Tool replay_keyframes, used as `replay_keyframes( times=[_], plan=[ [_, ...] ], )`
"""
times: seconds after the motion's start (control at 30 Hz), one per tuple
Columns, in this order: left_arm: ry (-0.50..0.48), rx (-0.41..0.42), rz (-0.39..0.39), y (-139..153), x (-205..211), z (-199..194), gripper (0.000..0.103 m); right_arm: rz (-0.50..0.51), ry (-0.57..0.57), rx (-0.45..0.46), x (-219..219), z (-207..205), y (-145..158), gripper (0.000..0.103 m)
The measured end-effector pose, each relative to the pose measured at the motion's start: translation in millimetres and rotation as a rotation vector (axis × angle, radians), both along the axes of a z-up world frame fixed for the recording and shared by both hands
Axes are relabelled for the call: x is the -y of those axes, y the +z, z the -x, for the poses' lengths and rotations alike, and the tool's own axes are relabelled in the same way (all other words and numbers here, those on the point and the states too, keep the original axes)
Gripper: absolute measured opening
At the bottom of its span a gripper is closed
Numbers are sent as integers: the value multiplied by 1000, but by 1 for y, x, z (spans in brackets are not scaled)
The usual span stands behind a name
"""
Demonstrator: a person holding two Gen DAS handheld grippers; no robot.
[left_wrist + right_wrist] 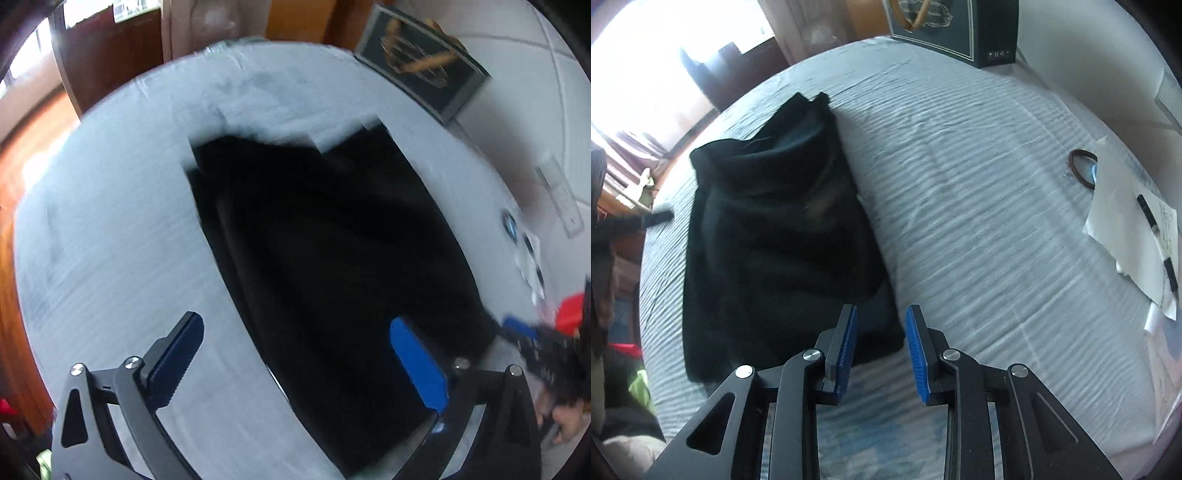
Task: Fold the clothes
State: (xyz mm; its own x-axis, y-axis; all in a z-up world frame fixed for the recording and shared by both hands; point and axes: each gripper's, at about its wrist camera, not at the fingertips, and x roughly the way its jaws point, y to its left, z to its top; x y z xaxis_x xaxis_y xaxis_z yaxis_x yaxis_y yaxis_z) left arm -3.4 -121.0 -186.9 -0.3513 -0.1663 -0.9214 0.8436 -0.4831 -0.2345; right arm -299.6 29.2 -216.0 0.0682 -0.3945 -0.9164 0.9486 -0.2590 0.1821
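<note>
Bare bedcover (960,206) is being left open ahead-right of the right gripper (880,332); papers (1134,236) are crowding its far right.

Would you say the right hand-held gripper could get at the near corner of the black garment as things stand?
Probably yes: the right hand-held gripper is open just above the black garment, whose near corner lies flat on the grey cloth, and nothing lies between them.
</note>
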Motion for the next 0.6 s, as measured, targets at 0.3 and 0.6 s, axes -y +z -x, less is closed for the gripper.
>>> replay_keyframes(
  times=[0.3,0.6],
  plan=[
    [6,39,-50,-37,-95,7,103,62,62,-12,-22,-7,-4,44],
    [10,180,105,-50,-133,33,103,115,121,-17,-23,-12,-19,44]
  ],
)
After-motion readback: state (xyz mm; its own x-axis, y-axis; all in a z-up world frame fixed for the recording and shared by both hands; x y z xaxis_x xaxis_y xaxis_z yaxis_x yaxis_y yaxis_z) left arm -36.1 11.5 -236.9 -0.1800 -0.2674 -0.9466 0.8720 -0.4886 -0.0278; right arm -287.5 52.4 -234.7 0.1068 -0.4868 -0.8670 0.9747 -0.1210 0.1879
